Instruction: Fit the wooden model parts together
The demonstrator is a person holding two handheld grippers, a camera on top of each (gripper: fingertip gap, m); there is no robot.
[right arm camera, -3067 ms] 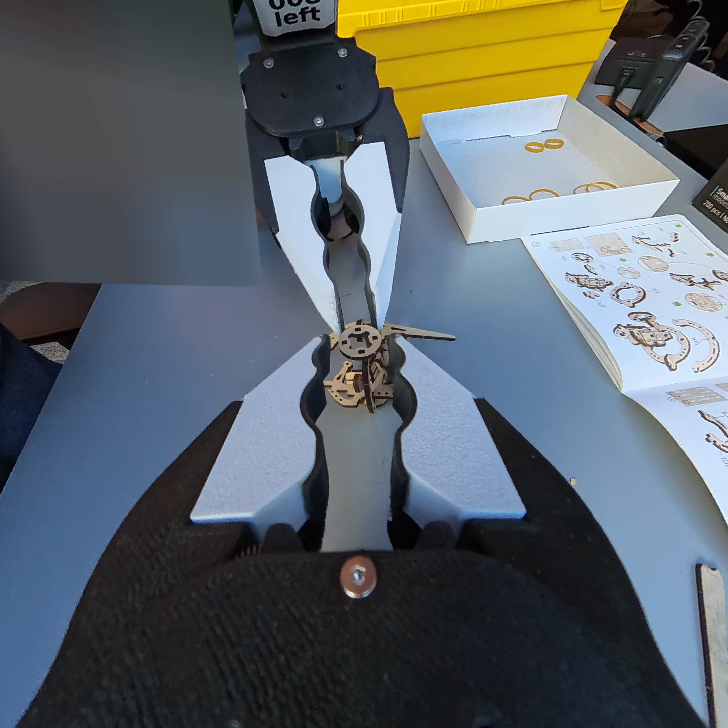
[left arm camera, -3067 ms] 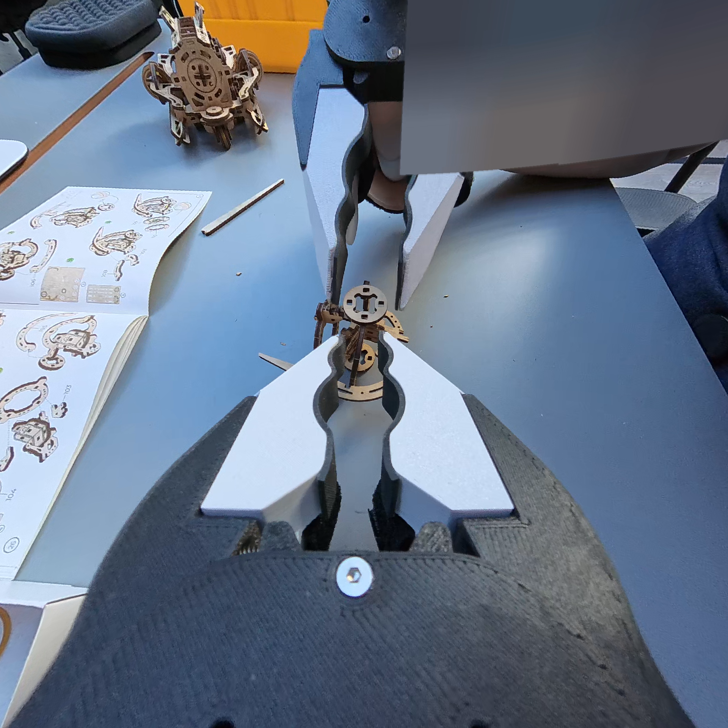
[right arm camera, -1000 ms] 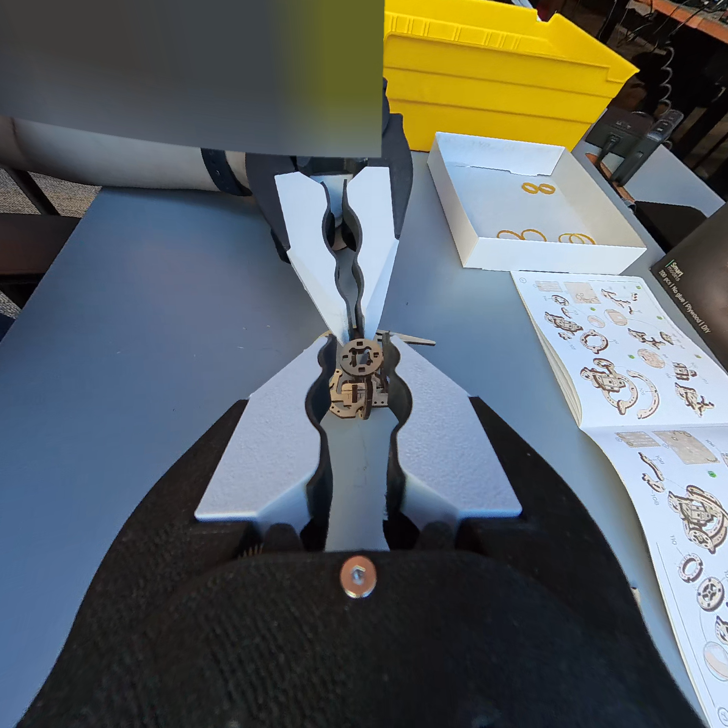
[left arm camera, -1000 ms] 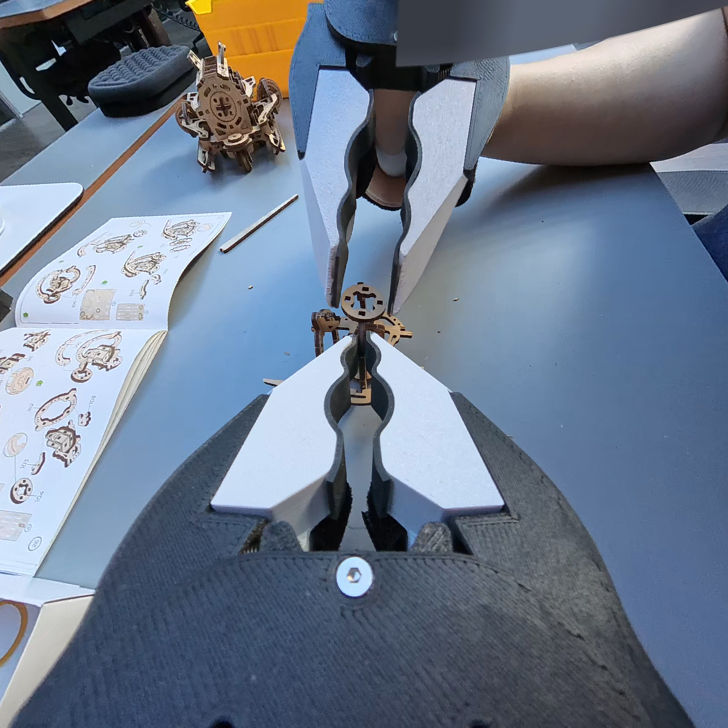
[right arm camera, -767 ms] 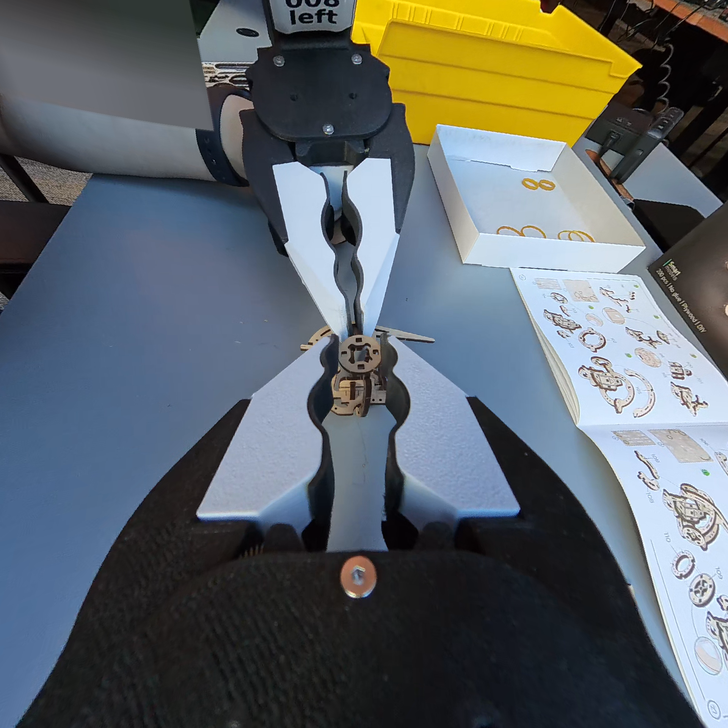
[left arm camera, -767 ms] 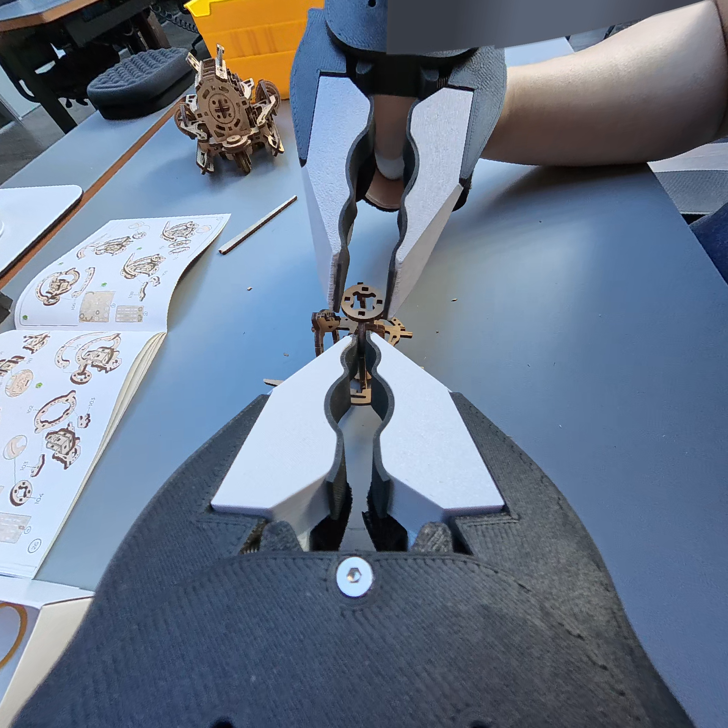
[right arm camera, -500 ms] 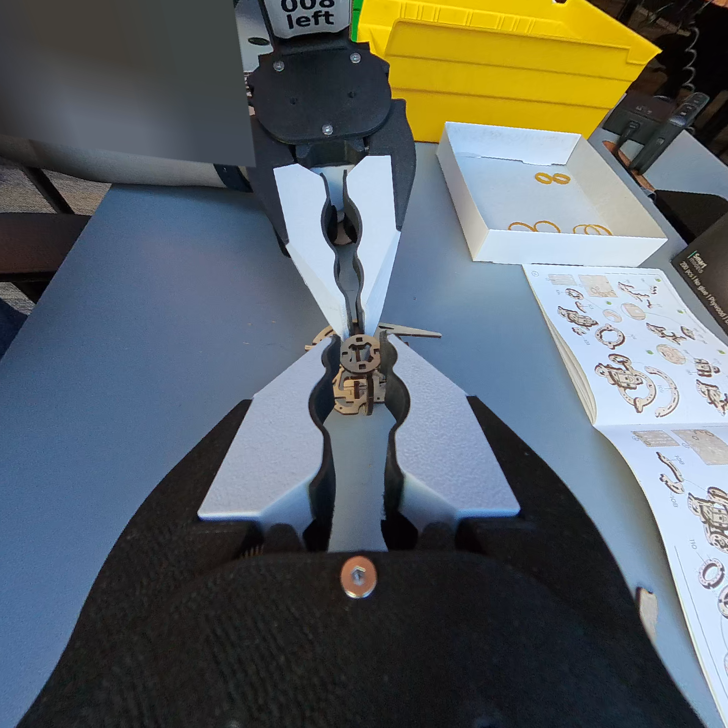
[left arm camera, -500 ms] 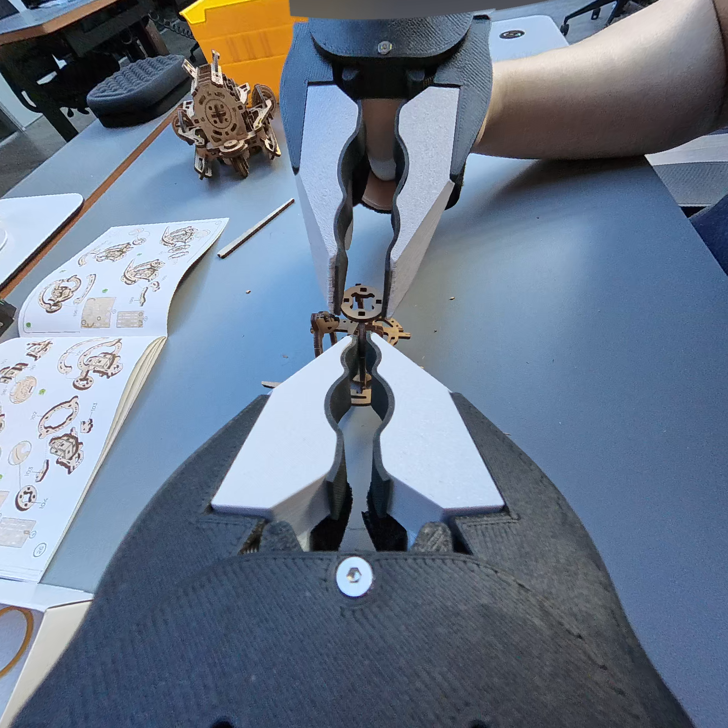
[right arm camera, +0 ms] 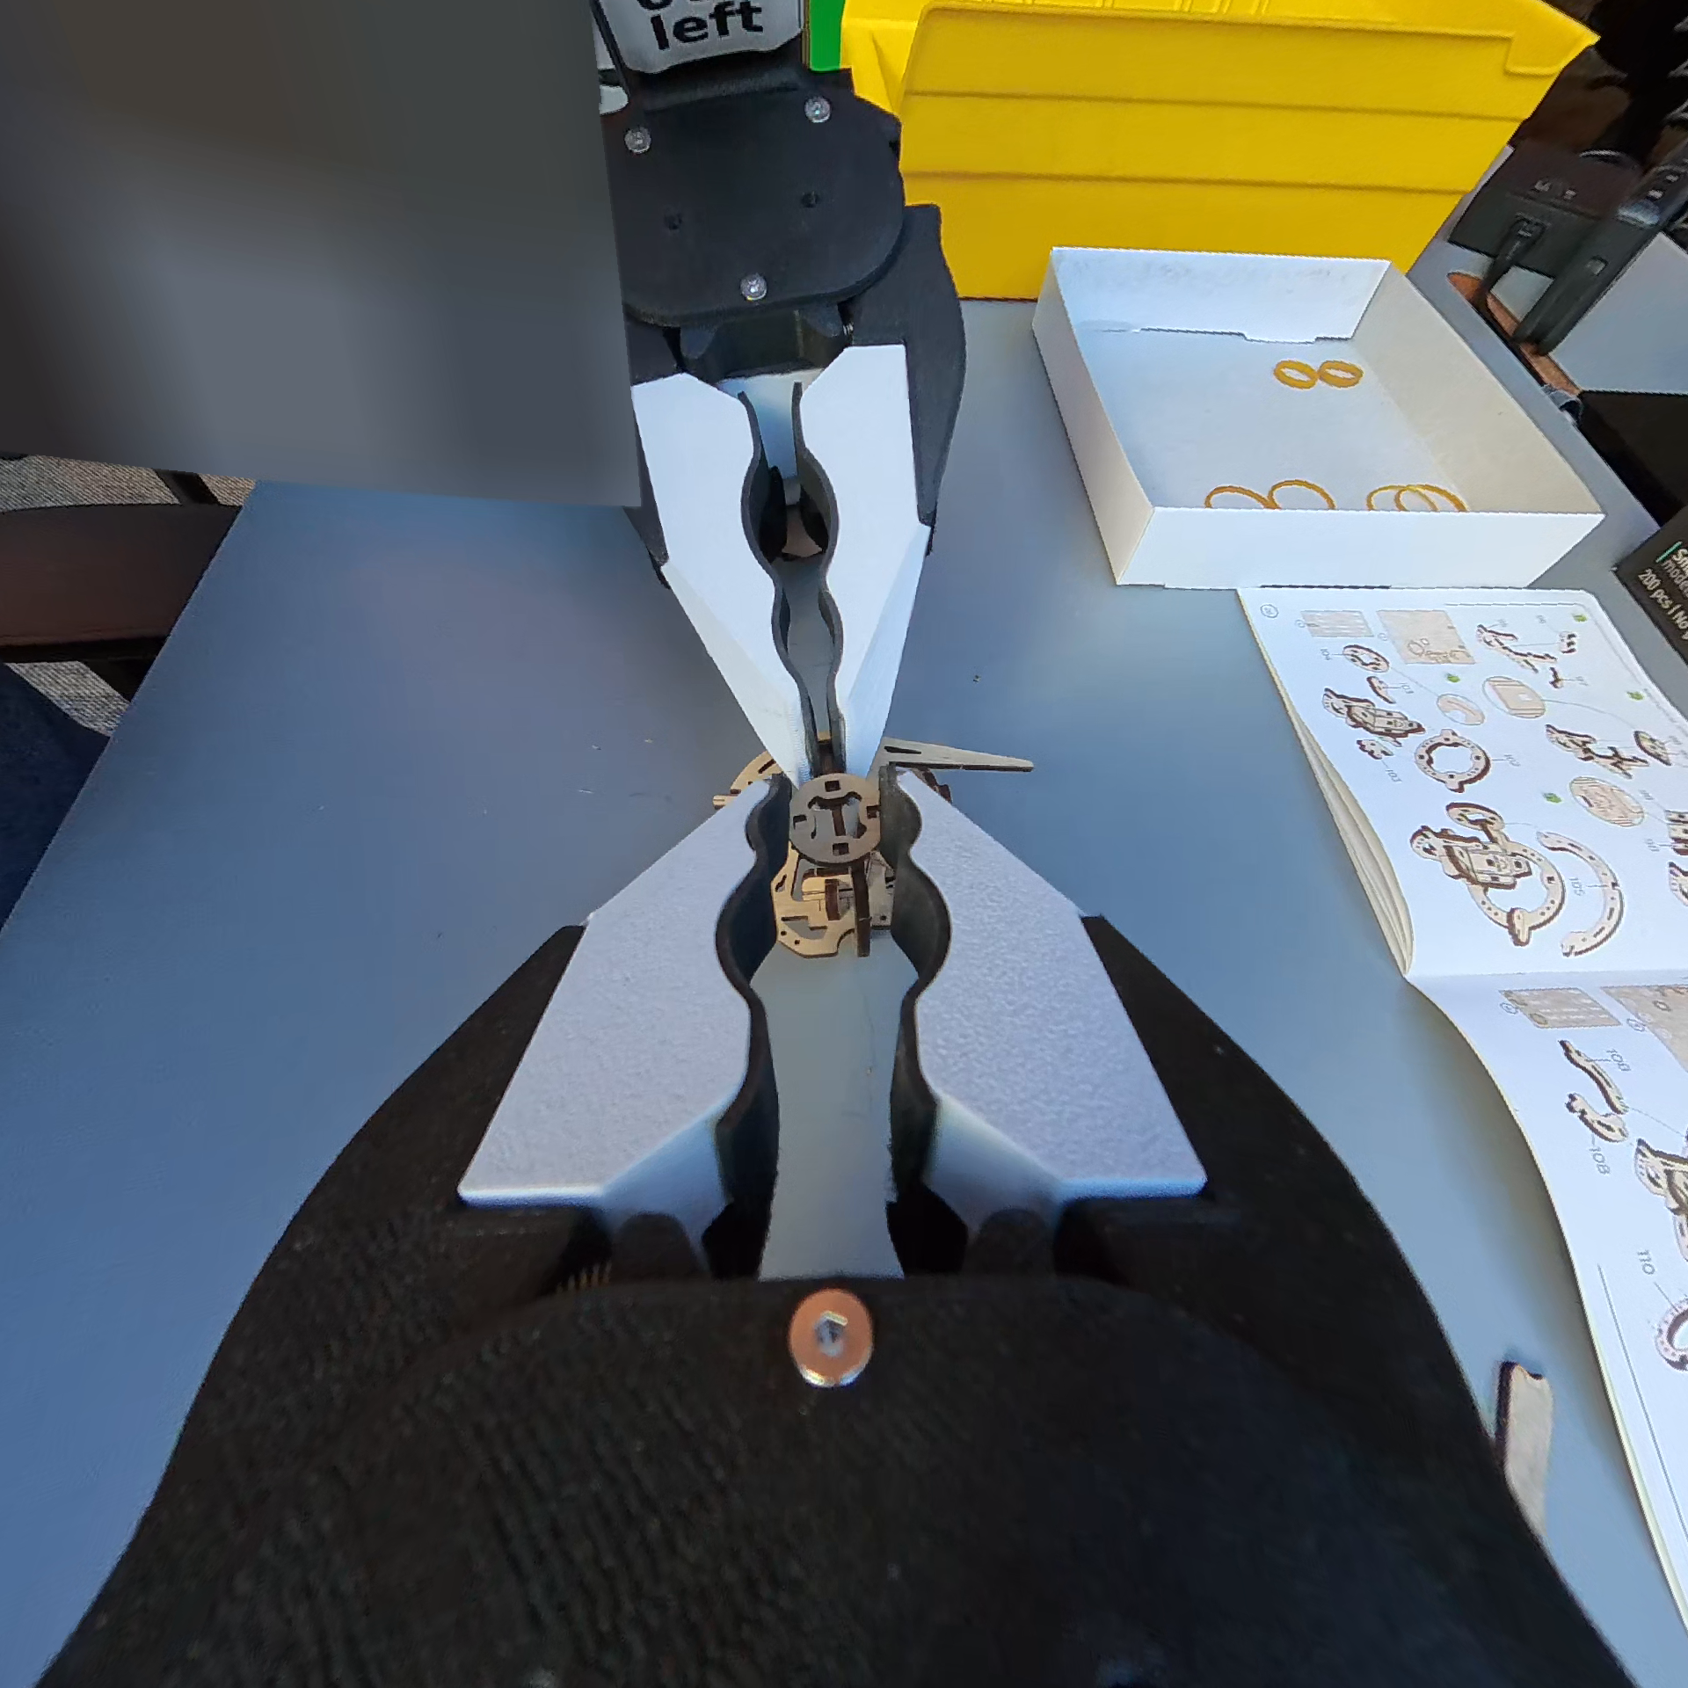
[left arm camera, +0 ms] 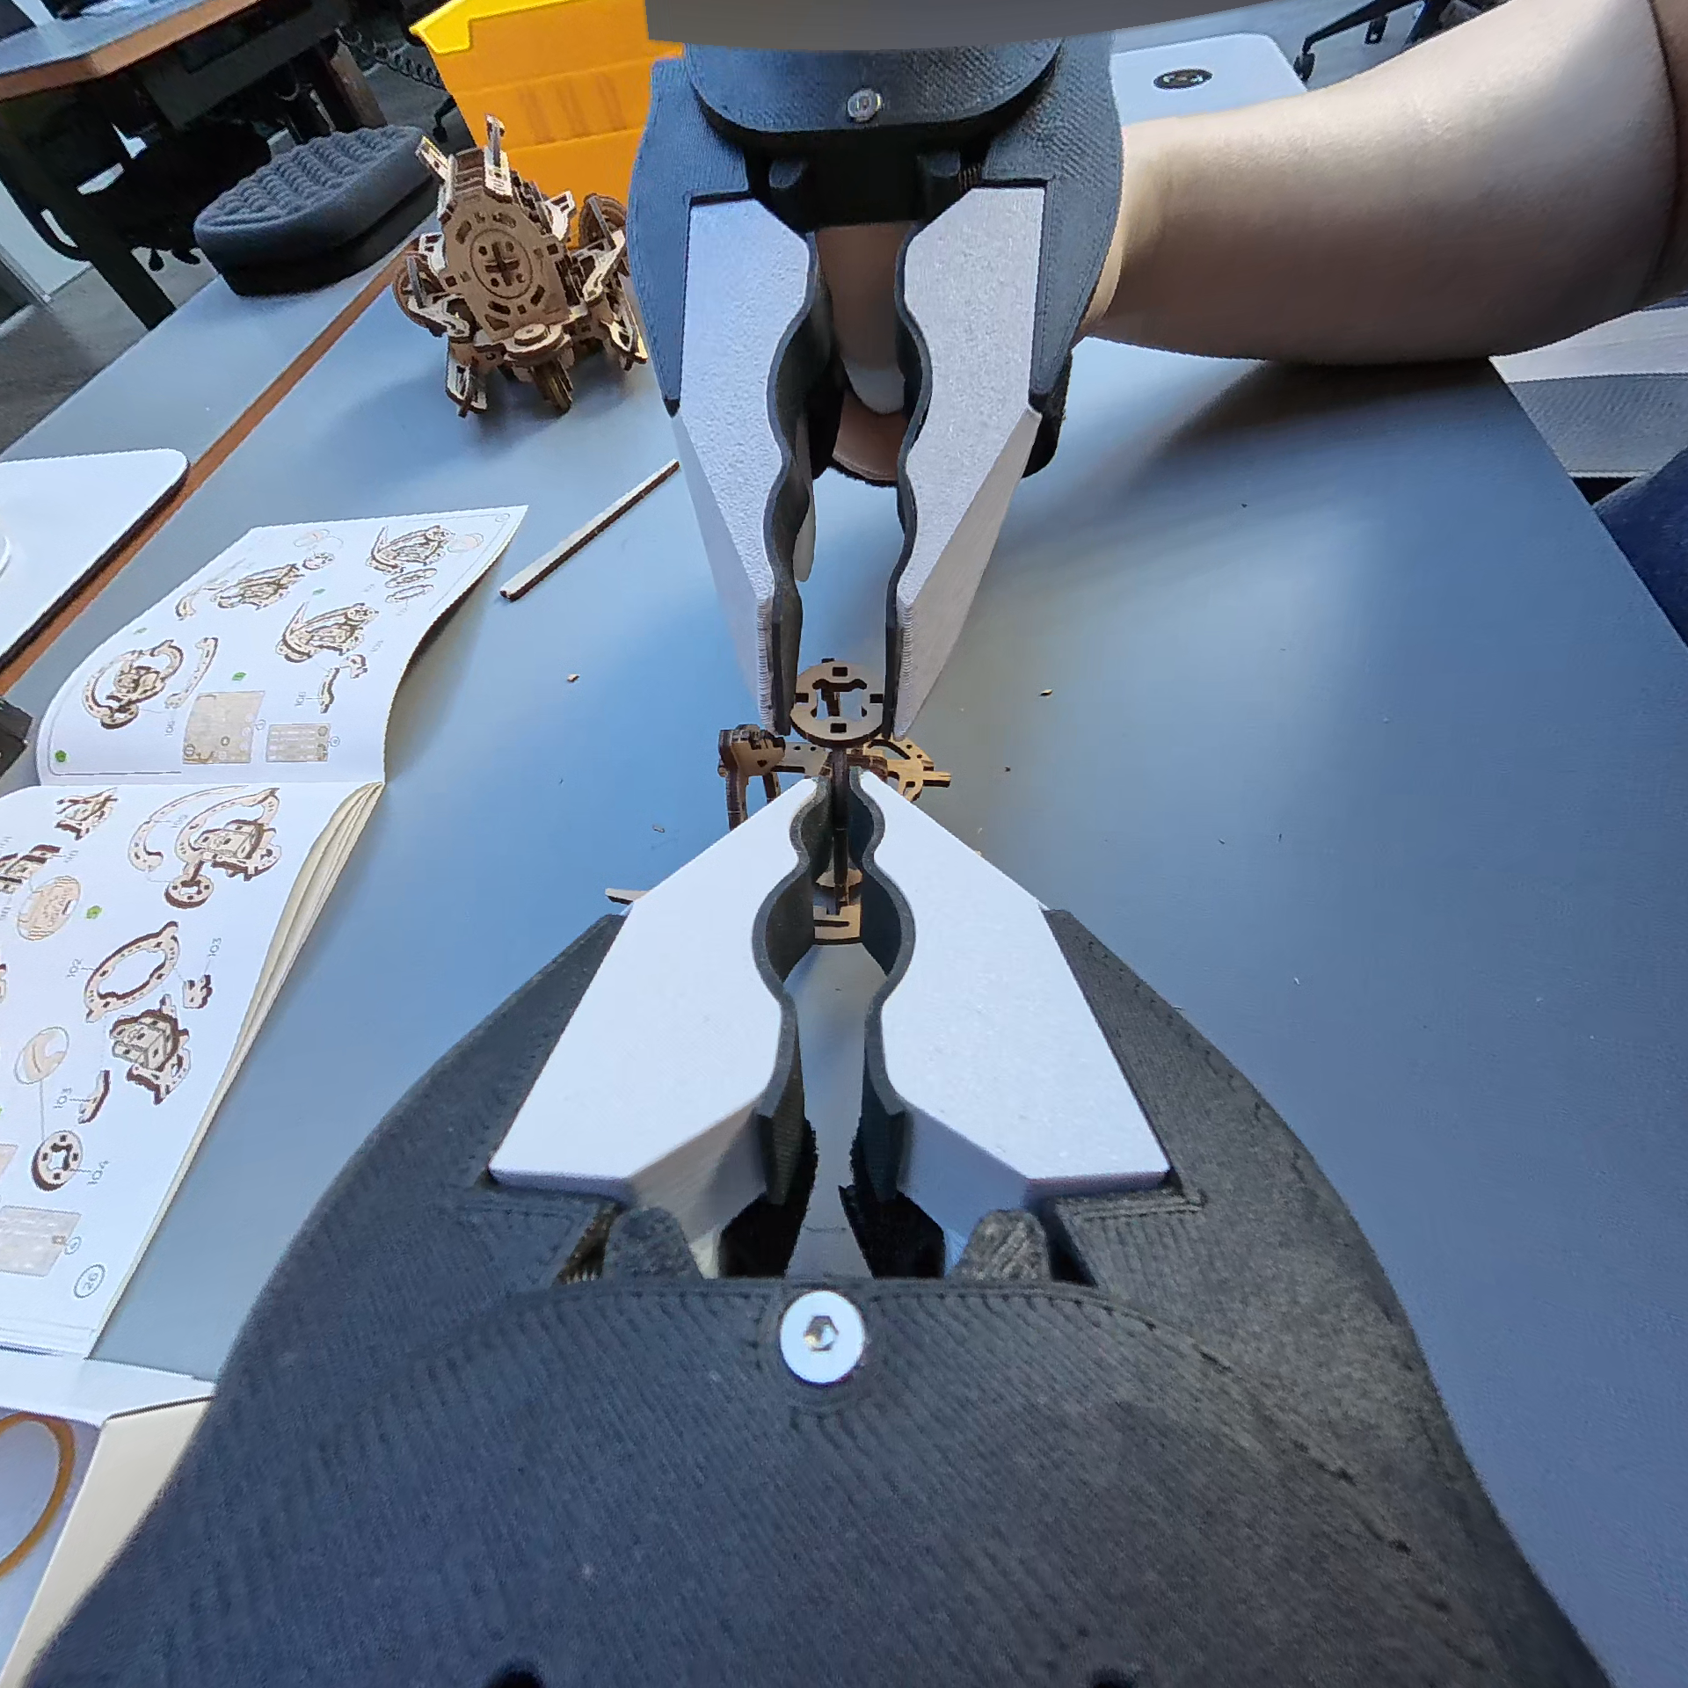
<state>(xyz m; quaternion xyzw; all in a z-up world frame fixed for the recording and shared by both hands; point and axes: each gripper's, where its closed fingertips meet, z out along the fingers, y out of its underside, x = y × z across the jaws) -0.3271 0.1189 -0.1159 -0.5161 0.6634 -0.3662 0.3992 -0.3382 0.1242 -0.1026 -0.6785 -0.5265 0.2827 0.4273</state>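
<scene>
Wooden model assembly (left arm camera: 833, 822) stands mid-tabletop (left arm camera: 1279, 822), its thin upright stem clamped between the left tongs (left arm camera: 836, 785) at the near side, while the right tongs (left arm camera: 833, 722), facing from the far side, pinch its slotted round disc (left arm camera: 838, 712) at both edges.

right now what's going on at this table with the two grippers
A person is fitting a small wooden model together with two handheld grippers. The left gripper is shut on the upright stem of the wooden sub-assembly, while the right gripper closes on the round slotted disc at its top. A finished wooden model and an open instruction booklet lie on the grey table.
</scene>
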